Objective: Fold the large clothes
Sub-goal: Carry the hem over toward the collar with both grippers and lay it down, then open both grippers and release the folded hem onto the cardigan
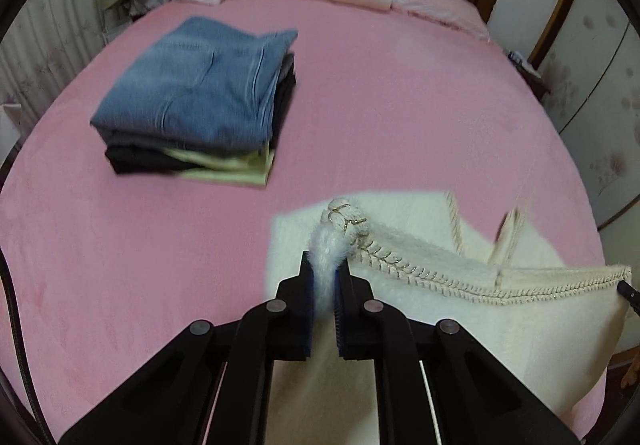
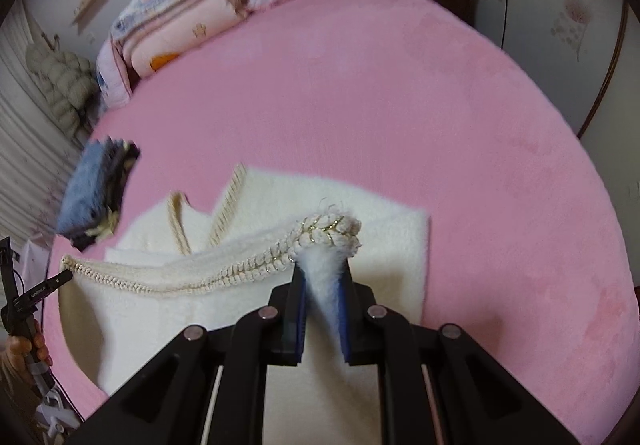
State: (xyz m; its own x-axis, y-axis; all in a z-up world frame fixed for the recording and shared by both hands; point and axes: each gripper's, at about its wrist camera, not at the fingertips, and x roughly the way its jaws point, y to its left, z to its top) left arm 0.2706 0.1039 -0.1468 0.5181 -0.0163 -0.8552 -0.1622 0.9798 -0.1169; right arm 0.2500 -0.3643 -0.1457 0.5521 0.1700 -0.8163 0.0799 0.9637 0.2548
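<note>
Overhead, fluffy cream garment (image 1: pixel 460 309), braided trim, half-folded.

My tongs (image 1: pixel 325 269): black, blue pads. Sweater (image 1: pixel 460 305): cream, gold-flecked braid trim. Bedspread (image 1: pixel 380 105): pink. Stack (image 1: pixel 192 101): blue denim, black, pale green.

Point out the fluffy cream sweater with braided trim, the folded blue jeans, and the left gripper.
fluffy cream sweater (image 1: pixel 540 325): left wrist view, lifted body panel.
folded blue jeans (image 1: pixel 192 85): left wrist view, top face.
left gripper (image 1: pixel 325 285): left wrist view, between fingertips.
</note>
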